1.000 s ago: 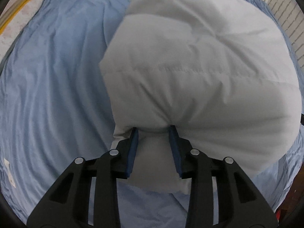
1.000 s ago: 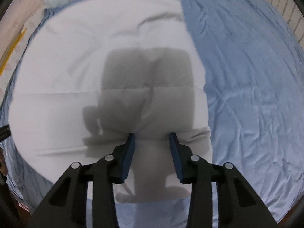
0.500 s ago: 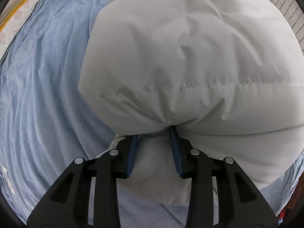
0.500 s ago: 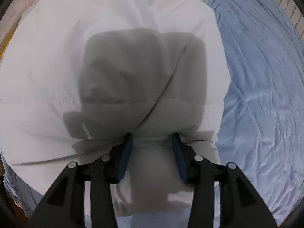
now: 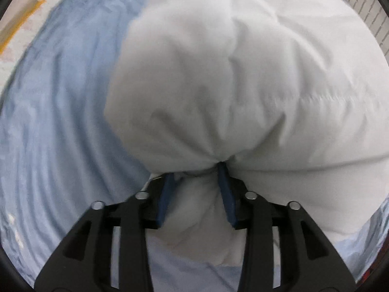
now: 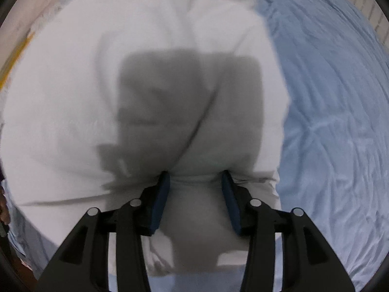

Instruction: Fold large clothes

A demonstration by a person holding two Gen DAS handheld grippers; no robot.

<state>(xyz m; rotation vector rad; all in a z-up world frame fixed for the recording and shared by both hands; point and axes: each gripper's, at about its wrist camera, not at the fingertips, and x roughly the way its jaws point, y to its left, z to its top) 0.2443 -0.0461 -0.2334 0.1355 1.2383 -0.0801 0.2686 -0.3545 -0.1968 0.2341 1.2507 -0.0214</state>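
Observation:
A large white padded garment (image 5: 243,85) bulges up in front of both cameras over a blue bedsheet (image 5: 60,121). My left gripper (image 5: 196,170) is shut on a bunched edge of the white garment, which fills the gap between the blue pads. My right gripper (image 6: 195,177) is also shut on an edge of the same garment (image 6: 121,97), lifted off the sheet (image 6: 328,121). The gripper's shadow falls on the cloth.
The blue sheet spreads left of the garment in the left wrist view and right of it in the right wrist view. A pale wall with a yellow stripe (image 5: 22,24) and white tiles (image 5: 364,19) border the bed.
Both grippers have lifted the garment's near edge and carried it forward; the white cloth now bulges higher and fills more of both views, hiding more of the sheet.

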